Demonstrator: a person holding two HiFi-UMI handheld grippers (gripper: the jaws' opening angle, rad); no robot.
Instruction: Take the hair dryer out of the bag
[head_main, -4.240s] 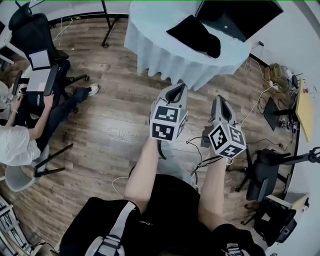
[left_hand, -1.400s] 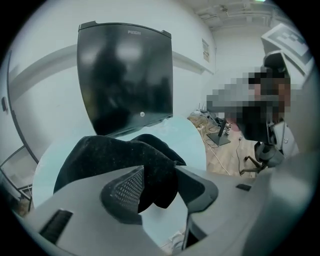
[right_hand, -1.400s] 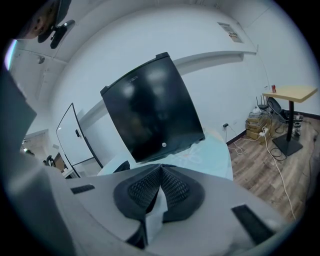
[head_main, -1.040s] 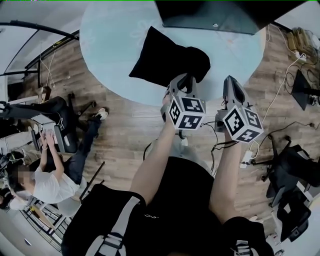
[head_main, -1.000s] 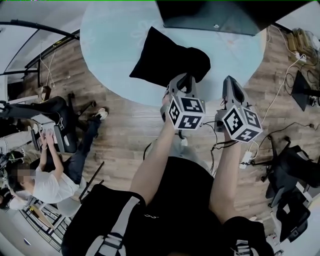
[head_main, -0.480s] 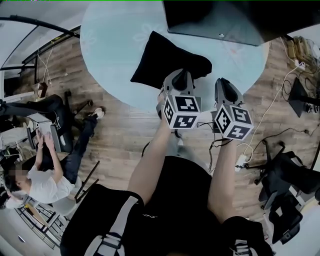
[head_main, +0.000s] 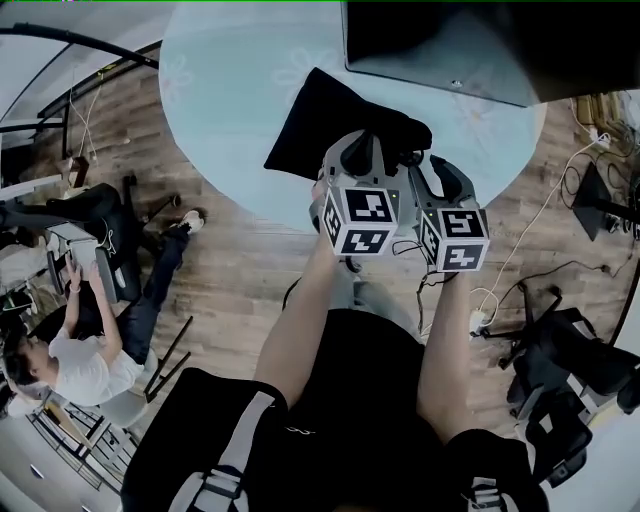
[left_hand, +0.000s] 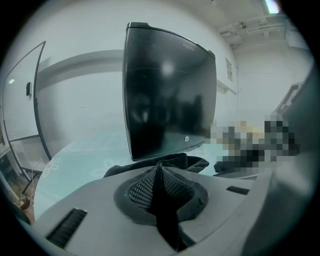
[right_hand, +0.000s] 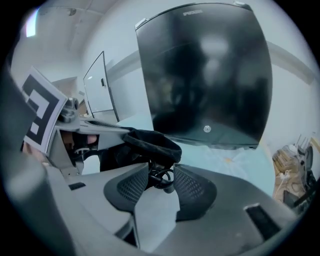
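The head view takes in the whole round worktop (head_main: 230, 90). The black bag (head_main: 335, 120) lies on it, with the monitor (head_main: 450, 45) just behind the bag. A seated person (head_main: 85, 360) is down on the floor, well apart from the bag. Both tongs sit at the bag's near end, but this view does not show how they are set.

The gripper views show that. The left tongs (left_hand: 159, 167) are pressed together, with black cloth of the bag in the seam between them. The right gripper view shows the same tongs from the side, pinching the bag's rim and holding it up off the worktop. The right tongs (right_hand: 160, 172) are spread and opening. They stand just below that raised rim, where black loops of cord (right_hand: 161, 178) hang from the bag's mouth between the two pads, which do not press on them.

The hair dryer itself shows in no view. It is still inside the bag, so its long axis and the way it points cannot be told. The bag's mouth faces the tongs, and the bag's length runs from there to its flat closed end, on the side away from the right tongs.
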